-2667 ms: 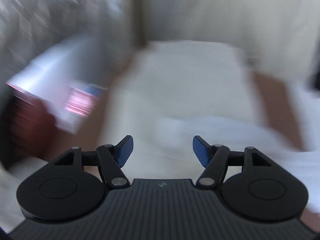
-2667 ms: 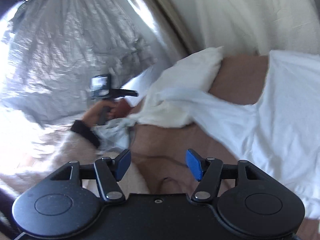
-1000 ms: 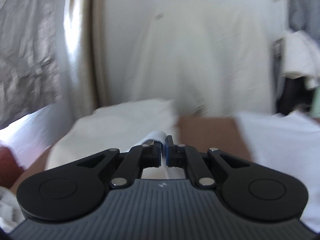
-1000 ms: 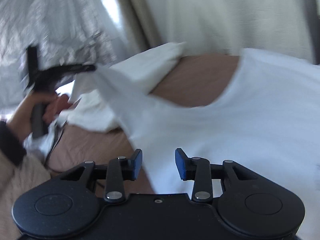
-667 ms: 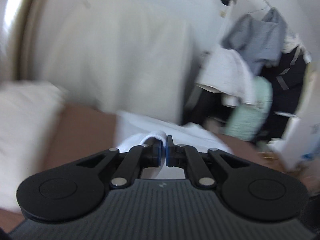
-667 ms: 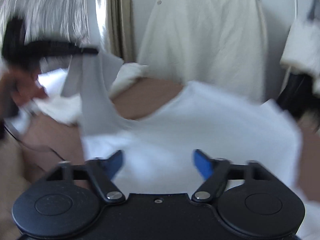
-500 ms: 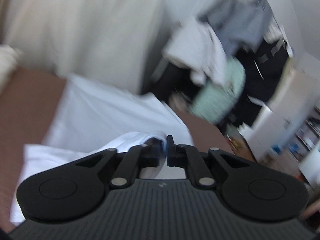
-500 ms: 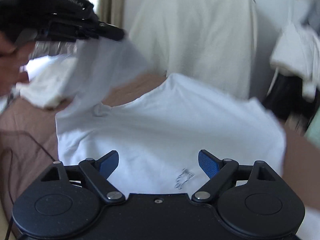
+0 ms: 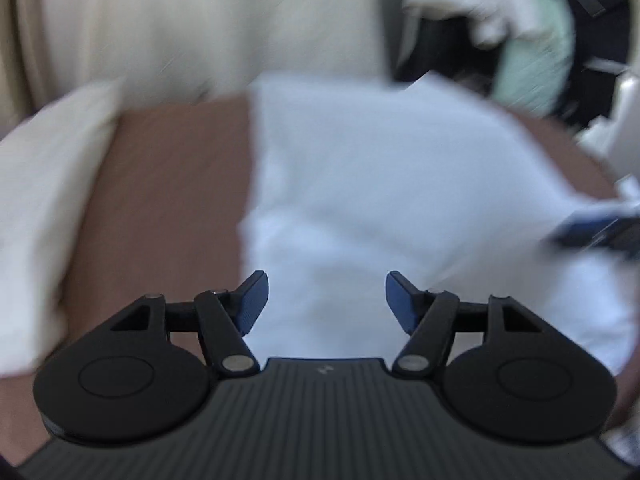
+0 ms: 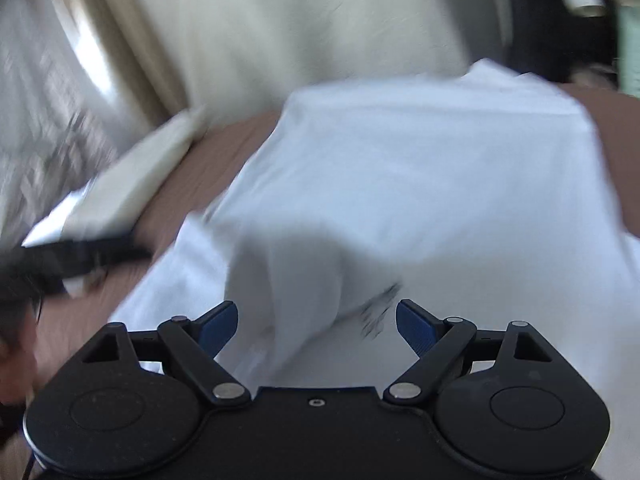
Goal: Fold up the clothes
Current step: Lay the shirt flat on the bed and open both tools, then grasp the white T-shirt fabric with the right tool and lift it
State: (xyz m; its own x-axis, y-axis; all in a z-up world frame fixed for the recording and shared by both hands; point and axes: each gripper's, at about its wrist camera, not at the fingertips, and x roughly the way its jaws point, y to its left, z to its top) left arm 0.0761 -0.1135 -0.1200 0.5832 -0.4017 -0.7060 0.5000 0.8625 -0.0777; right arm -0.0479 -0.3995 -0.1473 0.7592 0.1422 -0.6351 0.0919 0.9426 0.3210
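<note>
White cotton T-shirt spread across brown bed sheet, filling centre and right of the left wrist frame; blurred throughout. Left gripper low in the frame, blue-padded fingers set well apart after just opening, nothing pinched between them, only shirt fabric beneath. Cream pillow at left edge, beside the sheet. Pale cream cloth hanging across the upper frame; dark and mint-green clothes heaped at upper right. Blue-tipped finger of the other tool poking in at right edge.

Right gripper at bottom centre of the right wrist frame, fingers spread wide, empty, a raised fold of the shirt with a small dark print just ahead of them. Left gripper blurred at left edge, over the sheet. Pillow at left, silver crinkled curtain at upper left.
</note>
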